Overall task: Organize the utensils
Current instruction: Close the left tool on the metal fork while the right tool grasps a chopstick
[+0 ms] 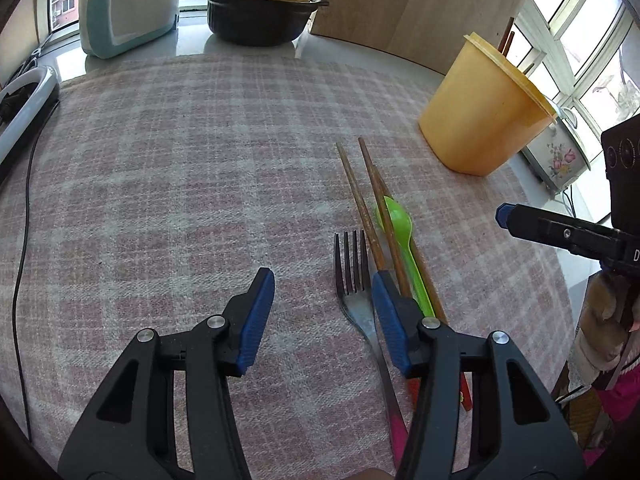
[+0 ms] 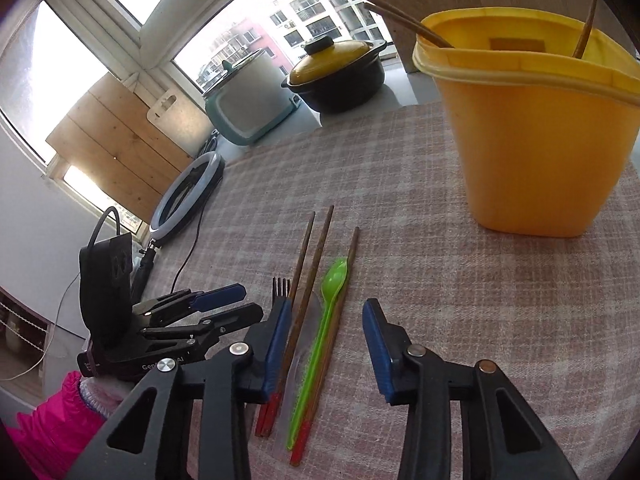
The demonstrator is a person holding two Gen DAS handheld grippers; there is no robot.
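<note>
Both my tongs low over the utensils lying on the checked cloth (image 1: pixel 200 160).

My left gripper (image 1: pixel 320 300) stands part open with nothing between its pads; its right finger lies over the fork (image 1: pixel 352 280) and the near ends of the chopsticks (image 1: pixel 356 200). My right gripper (image 2: pixel 326 332) is also part open, straddling the green spoon (image 2: pixel 334 280) and the chopsticks without pressing them, as far as I can tell. The utensils lie side by side, pointing away from me. Far right stands the yellow holder (image 2: pixel 532 140), already with chopsticks in it, and the cloth between it and the utensils is bare. On the far side sit a black pot with a yellow lid (image 1: pixel 260 4) and a teal-and-white appliance (image 1: pixel 124 4); at left, a ring light (image 2: pixel 188 196) and its cable.
</note>
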